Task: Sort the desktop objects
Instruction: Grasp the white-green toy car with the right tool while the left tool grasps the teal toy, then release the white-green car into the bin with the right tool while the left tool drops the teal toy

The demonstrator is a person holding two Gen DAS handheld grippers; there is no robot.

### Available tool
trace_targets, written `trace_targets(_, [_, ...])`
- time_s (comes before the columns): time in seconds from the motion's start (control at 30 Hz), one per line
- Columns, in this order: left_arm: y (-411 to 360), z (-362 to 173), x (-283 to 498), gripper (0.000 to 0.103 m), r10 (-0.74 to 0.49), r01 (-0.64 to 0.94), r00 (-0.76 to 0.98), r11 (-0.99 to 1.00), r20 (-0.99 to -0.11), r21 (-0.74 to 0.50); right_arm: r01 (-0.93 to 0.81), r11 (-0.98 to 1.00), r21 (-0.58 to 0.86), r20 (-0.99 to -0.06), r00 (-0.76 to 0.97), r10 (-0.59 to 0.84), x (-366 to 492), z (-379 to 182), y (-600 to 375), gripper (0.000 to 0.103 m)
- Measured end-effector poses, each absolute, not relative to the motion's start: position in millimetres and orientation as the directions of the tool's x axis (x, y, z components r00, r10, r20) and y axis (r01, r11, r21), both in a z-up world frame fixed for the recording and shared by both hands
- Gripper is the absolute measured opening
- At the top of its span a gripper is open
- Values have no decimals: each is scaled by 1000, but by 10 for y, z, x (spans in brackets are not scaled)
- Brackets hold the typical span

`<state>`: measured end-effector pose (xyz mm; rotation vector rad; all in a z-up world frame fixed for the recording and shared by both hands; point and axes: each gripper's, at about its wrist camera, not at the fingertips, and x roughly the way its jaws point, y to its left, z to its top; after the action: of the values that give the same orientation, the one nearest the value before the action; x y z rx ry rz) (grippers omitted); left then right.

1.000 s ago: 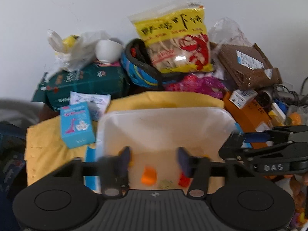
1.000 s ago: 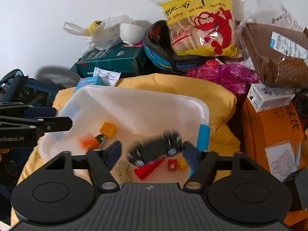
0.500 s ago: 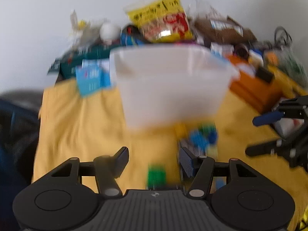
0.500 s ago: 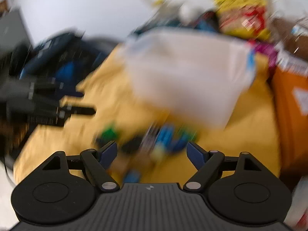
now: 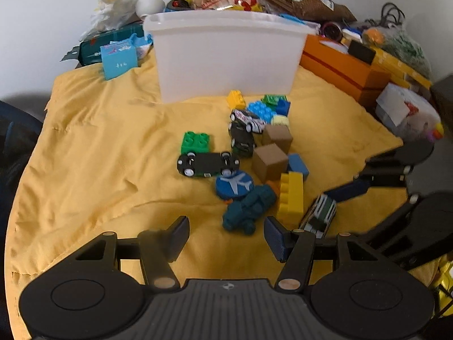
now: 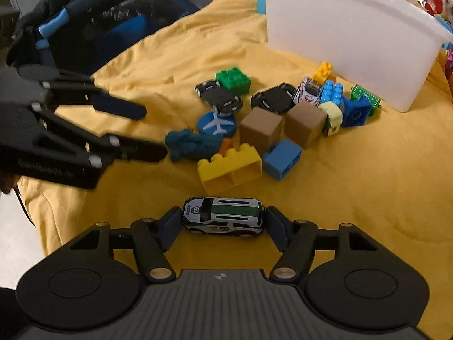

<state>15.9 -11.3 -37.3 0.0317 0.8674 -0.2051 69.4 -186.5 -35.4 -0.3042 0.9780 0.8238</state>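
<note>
Right gripper (image 6: 223, 221): fingers spread, one at each end of a white-and-green toy car (image 6: 223, 220) lying crosswise on the yellow cloth (image 6: 354, 192); contact cannot be confirmed. Beyond it, a yellow brick (image 6: 229, 167), blue brick (image 6: 281, 158) and two brown cubes (image 6: 260, 130). White tub (image 6: 348, 42) at the cloth's far edge. Left gripper (image 6: 153, 130) open, tips beside a teal figure (image 6: 192, 143).

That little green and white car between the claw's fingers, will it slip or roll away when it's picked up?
The green and white car has wheels, so a nudge could roll it, though the wrinkled yellow cloth likely slows it. The right claw brackets its glossy ends, which might slip.
</note>
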Motion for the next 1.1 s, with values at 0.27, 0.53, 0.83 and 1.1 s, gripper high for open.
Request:
trace_targets(0.27, [-360,-504,319,62,-164,253,629,967,-760,1,-630,768,114,-837,355,416,761,-308,-2389,67])
trace_targets(0.53, [-561,-561,435,43,-178,321,591,947,-787,26,-569,810,142,-828,380,413,743,-262,-2641,67])
trace_targets(0.83, [-350,-250,326,43,-182,238,639,971,-748,-33,-518,833,193,-785,428,448,930,-98,-2756,68])
trace_targets(1.1, [-109,368,643,43,-160,147,721,986,-674,-77,-473,850,233,-688,537,488,1472,459,-2772,67])
